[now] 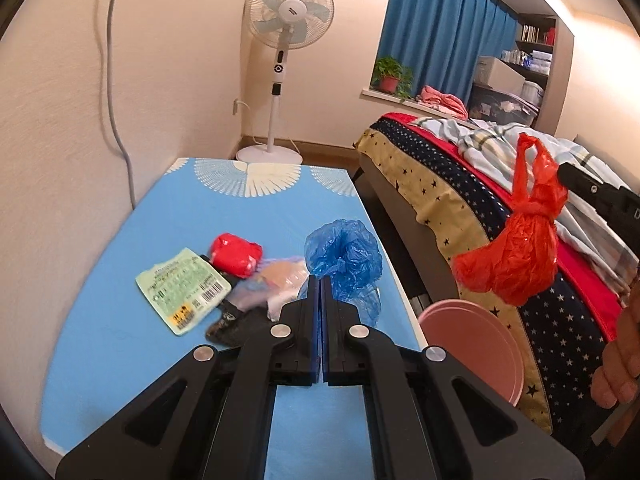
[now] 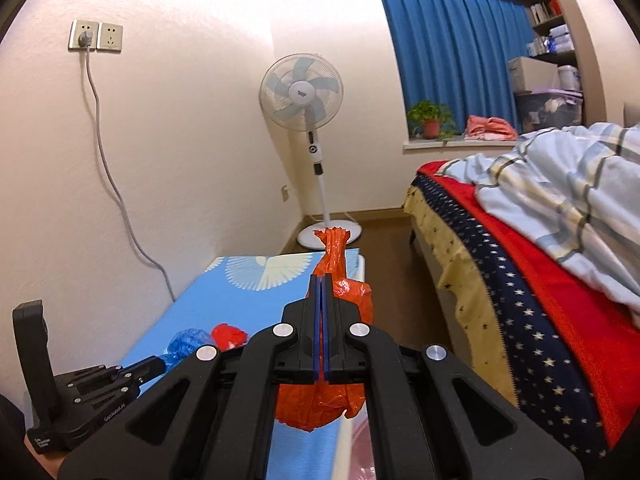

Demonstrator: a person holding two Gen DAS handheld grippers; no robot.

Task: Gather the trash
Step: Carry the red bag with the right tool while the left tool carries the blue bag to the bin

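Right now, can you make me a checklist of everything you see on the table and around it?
Surface: blue table, patterned cloth on top.
Job's things: tied red bag hanging in the air over the pink bin; blue bag, red wad, green packet and clear wrappers lie on the table.
Clutter: nothing seen beyond the trash.
Grippers: left claw shut, empty, by the blue bag; right claw shut on the red bag.
Cables: grey cable runs down from the wall socket.
Surroundings: fan, bed, curtain, plant.
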